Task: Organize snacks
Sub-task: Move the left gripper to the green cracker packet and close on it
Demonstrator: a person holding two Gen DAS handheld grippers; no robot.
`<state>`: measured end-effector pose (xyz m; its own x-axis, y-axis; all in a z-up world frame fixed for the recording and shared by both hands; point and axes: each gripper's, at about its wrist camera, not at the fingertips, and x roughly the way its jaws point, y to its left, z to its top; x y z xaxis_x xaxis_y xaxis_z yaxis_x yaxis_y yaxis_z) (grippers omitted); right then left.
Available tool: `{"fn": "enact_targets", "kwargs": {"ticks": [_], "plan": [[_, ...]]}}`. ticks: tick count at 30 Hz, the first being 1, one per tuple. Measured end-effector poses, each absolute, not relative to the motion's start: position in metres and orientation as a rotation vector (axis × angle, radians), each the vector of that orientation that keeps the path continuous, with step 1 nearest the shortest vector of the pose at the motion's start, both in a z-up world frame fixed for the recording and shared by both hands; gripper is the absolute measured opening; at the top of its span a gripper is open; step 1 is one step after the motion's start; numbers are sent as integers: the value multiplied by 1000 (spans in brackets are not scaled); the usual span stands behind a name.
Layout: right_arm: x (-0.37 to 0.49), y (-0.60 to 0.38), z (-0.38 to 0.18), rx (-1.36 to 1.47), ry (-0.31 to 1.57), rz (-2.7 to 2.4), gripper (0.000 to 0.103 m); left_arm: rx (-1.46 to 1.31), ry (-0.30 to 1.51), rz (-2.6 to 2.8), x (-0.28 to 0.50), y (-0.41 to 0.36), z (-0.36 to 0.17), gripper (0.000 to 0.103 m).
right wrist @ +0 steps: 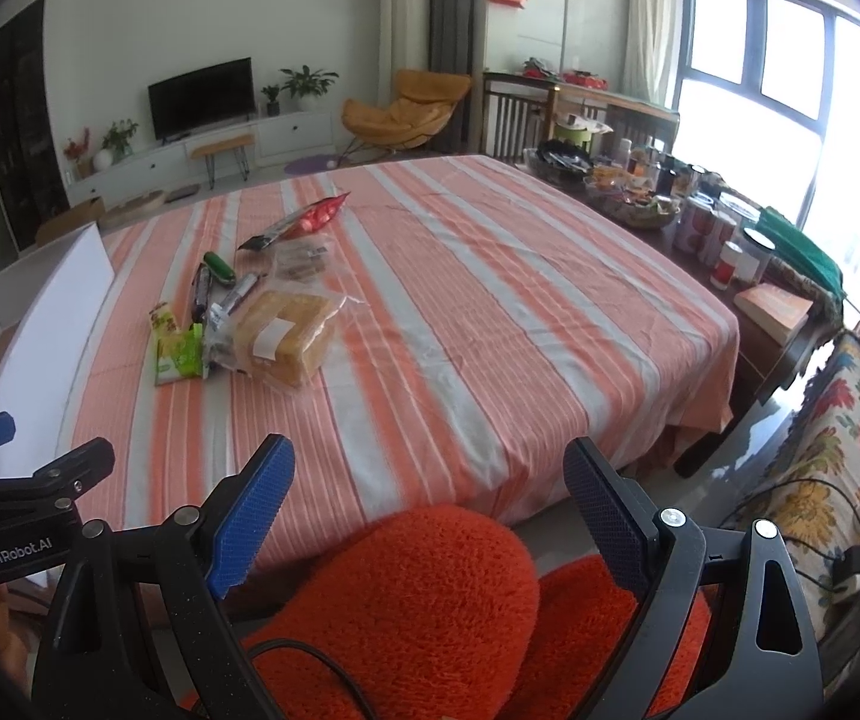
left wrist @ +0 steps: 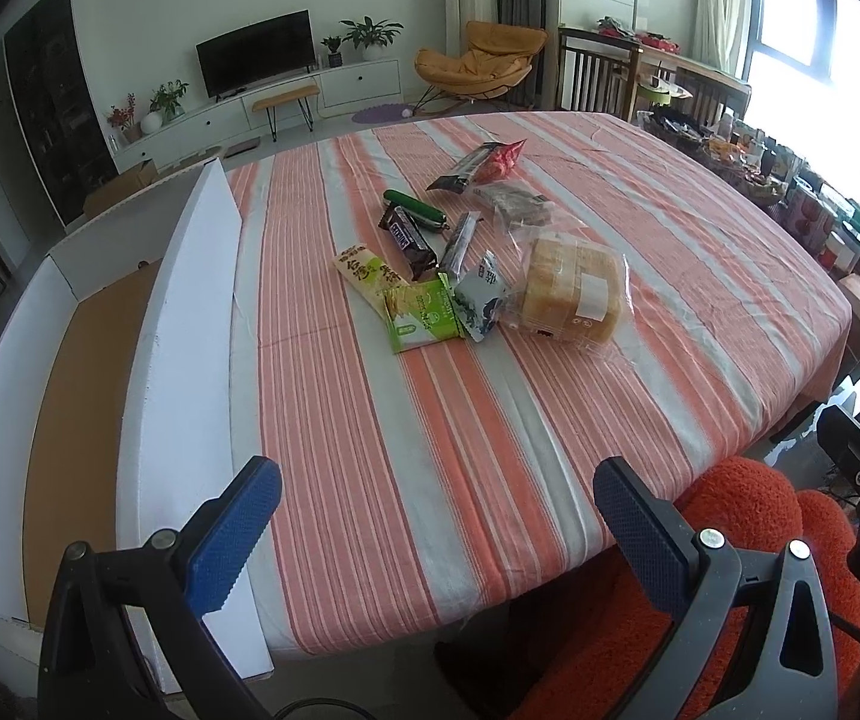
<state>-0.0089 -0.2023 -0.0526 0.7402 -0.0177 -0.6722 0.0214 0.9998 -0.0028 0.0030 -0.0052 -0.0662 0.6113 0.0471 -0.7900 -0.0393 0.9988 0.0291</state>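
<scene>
1. Left wrist view: box (left wrist: 94, 360) at far left, white walls, brown floor, touching the table (left wrist: 700, 252) edge. Right view shows only its near wall.
2. Left gripper (left wrist: 437, 516) hovers at the near table edge, jaws wide apart, nothing between.
3. Snacks sit mid-table in one cluster: yellow pack (left wrist: 365, 273), green pack (left wrist: 424, 315), chocolate bar (left wrist: 409, 237), green tube (left wrist: 415, 210), bread bag (left wrist: 571, 294), red pack (left wrist: 481, 165) farthest back.
4. Right wrist view: same cluster seen left of centre, bread bag nearest, partly hiding the small packs.
5. Right gripper (right wrist: 429, 498) jaws wide apart, holding nothing, above an orange cushion (right wrist: 430, 600).
6. Only the right view shows the cluttered side table (right wrist: 700, 222) clearly.
</scene>
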Motion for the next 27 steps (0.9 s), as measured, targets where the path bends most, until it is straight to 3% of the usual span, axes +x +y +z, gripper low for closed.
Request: {"fn": "enact_targets", "kwargs": {"ticks": [16, 27], "plan": [[-9, -199, -56, 51, 767, 61, 93, -22, 947, 39, 10, -1, -75, 103], [-8, -198, -57, 63, 781, 87, 93, -143, 998, -6, 56, 21, -77, 103]]}}
